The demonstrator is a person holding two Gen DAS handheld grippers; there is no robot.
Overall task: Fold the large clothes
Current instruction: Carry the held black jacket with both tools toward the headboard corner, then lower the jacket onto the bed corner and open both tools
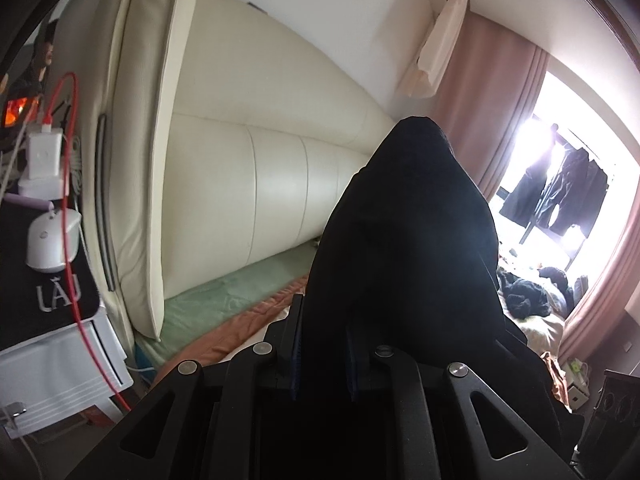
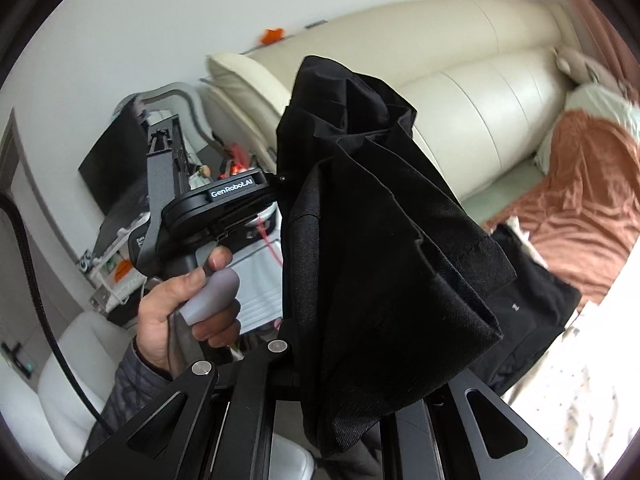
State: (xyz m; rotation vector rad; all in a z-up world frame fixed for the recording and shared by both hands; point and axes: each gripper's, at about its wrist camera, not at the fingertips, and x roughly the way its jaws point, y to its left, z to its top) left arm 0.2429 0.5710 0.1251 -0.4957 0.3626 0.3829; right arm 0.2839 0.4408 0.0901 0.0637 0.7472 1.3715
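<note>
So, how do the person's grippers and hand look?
Both grippers are matte black with silver round bolts. The left gripper has a grey handle and a white "GenRobot.AI" label. The hand is bare, above a grey quilted sleeve.

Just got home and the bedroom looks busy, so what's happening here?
A person holds a two-finger gripper in each hand and is handling a black garment above the bed. Both the left gripper and the right gripper are shut on the fabric, which hangs bunched between them, not yet folded. Below lie an orange blanket and the cream headboard.
</note>
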